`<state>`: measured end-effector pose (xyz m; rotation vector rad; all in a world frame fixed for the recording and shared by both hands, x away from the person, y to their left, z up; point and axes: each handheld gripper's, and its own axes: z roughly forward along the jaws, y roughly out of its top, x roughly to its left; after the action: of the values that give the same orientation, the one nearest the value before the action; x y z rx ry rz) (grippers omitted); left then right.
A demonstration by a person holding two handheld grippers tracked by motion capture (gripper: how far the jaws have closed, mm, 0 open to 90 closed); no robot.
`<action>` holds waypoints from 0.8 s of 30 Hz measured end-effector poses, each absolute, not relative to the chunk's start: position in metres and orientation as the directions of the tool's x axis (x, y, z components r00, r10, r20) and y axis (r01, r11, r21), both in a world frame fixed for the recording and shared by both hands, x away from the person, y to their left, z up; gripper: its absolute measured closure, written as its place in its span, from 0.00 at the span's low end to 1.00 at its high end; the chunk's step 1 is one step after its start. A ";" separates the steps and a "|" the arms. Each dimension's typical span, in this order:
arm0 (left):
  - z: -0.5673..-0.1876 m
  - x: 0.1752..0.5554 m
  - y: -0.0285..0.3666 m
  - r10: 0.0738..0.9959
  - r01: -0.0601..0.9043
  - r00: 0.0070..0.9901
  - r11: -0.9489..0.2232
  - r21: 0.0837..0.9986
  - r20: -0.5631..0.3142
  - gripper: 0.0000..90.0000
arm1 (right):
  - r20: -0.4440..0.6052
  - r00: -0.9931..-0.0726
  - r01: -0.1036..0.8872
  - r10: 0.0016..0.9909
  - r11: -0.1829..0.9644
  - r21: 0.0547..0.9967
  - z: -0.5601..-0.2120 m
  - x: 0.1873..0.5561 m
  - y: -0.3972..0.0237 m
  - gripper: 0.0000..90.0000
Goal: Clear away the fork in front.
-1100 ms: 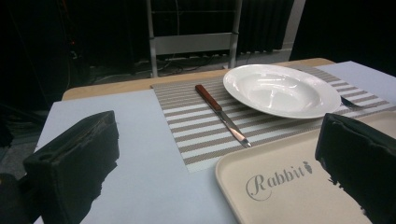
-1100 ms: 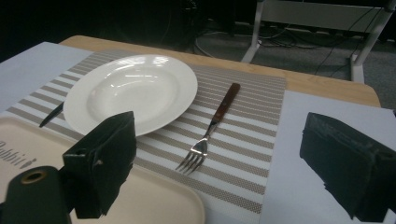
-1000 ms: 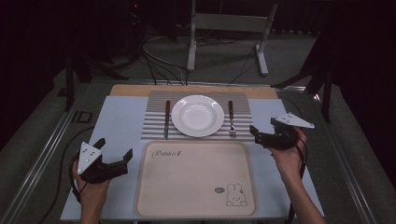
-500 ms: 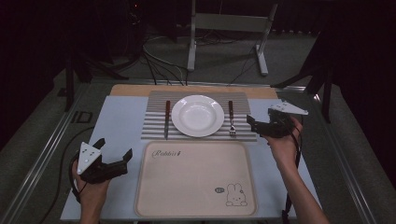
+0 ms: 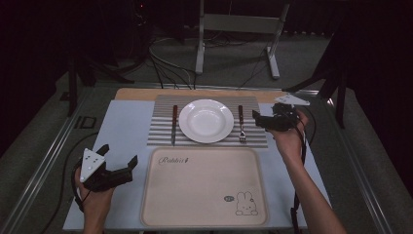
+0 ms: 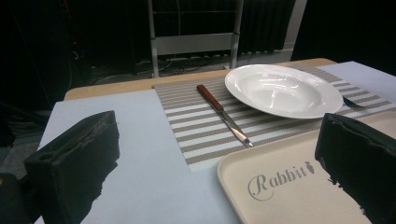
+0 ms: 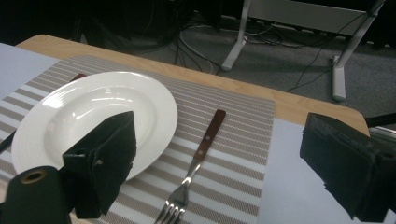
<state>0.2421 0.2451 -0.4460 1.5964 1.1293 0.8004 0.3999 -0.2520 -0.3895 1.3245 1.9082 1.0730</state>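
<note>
Right gripper (image 5: 265,121), jaws spread, empty, hovers near fork (image 5: 240,124). Left gripper (image 5: 117,169) spread, empty, beside tray (image 5: 204,187). Nothing moved yet; probably fork pickup next.

White, plain and glossy: plate (image 5: 206,120). Grey-and-white stripes across placemat (image 5: 160,131). Reddish-brown handles with silver metal on knife (image 5: 174,124) and fork (image 5: 241,124). Cream-beige tray (image 5: 160,204), printed with dark "Rabbit" script and a small line-drawn rabbit. Pale blue sheet (image 5: 126,126) over light wood table (image 5: 134,93). Black on left gripper (image 5: 117,162) and right gripper (image 5: 257,117), jaws black too, each topped by a light grey three-cornered plate. Black cables on grey floor (image 5: 234,63).
</note>
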 end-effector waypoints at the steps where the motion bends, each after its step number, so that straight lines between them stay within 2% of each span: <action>1: -0.446 0.242 0.245 0.937 0.287 0.349 -0.083 0.954 -0.024 0.01 | -0.012 -0.343 0.479 0.939 0.185 0.858 -0.389 0.402 -0.251 0.12; 13: -0.446 0.242 0.246 0.938 0.286 0.346 -0.079 0.955 -0.026 0.01 | -0.042 -0.326 0.492 0.944 0.208 0.845 -0.389 0.427 -0.243 0.12; 24: -0.446 0.242 0.247 0.938 0.283 0.346 -0.076 0.956 -0.028 0.01 | -0.025 -0.293 0.534 0.956 0.186 0.825 -0.405 0.451 -0.237 0.12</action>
<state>0.2420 0.2466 -0.4459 1.5868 1.1308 0.8019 0.4507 -0.2366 -0.4053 1.3928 1.9107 0.9842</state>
